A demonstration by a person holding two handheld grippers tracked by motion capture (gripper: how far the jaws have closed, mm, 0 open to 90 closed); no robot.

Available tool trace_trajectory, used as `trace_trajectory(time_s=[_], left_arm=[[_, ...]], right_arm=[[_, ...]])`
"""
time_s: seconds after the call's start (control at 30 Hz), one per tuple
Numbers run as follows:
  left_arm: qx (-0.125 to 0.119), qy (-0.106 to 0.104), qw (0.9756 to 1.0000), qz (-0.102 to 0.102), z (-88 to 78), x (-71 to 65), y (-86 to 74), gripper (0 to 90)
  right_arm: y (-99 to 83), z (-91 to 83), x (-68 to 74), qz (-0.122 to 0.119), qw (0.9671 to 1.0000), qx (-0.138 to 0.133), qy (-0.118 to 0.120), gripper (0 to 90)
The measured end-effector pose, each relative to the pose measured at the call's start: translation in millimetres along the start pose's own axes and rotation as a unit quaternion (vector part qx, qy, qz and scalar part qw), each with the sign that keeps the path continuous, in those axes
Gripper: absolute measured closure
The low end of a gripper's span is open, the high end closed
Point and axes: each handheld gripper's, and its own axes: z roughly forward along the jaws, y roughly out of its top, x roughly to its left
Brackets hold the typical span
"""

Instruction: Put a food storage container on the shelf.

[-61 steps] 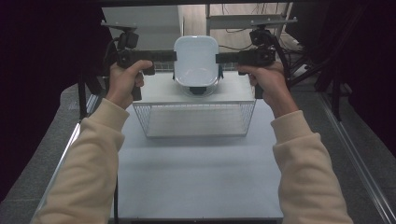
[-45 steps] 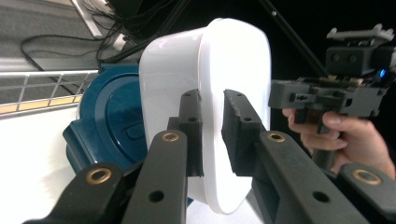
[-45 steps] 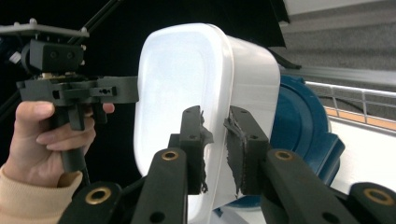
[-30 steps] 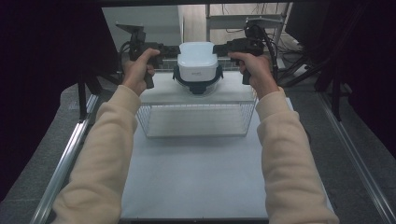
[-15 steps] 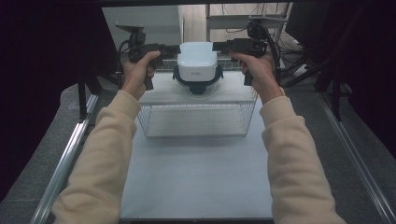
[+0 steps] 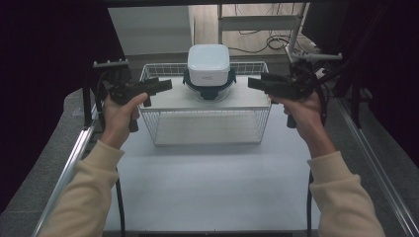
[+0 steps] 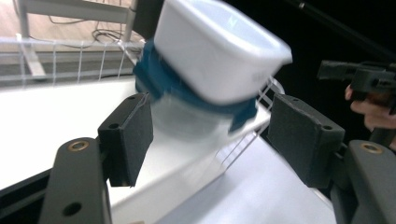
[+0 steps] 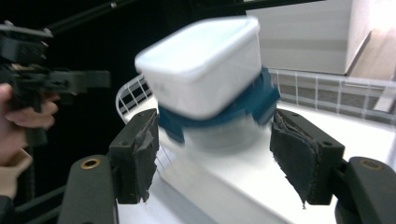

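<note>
Here, a person's two forearms in cream sleeves reached forward over a pale grey surface (image 6: pixel 207 187), each hand holding a set of black tongs. A white wire basket (image 6: pixel 205 129) stood at the far middle of the surface, turned so that a flat white panel (image 6: pixel 173 98) formed its top. On that panel sat a stack of two tubs: a white square tub (image 6: pixel 208 63) above, and under it a clear container (image 6: pixel 208 91) with a dark blue clip-on lid; both were blurred in the close views, so exactly how they nested was hard to tell.

The left tongs (image 6: pixel 165 85) were held just left of the stack, apart from it, their jaws spread wide with nothing between them, as the left gripper view showed (image 7: pixel 210 135). The right tongs (image 6: pixel 254 83) were held just right of the stack, also apart from it, jaws likewise wide open and empty (image 8: pixel 215 156). The pad (image 8: pixel 292 156) on one right jaw looked frayed and torn.
</note>
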Motion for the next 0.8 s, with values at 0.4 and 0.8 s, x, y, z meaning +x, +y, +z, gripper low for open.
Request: trace_trajectory(time_s=[0.4, 0.8], left_arm=[[0.038, 0.017, 0.9986, 0.033, -26.0, -9.4, -77.8, 26.5], [0.094, 0.046, 0.9944, 0.017, -26.5, -3.5, -172.1, 22.5]], right_arm=[[-77.7, -31.1, 10.4, -0.040, 0.9992, 0.008, -0.007, 27.9], [-162.6, -24.3, 7.1, -0.041, 0.9975, 0.056, -0.012, 21.2]])
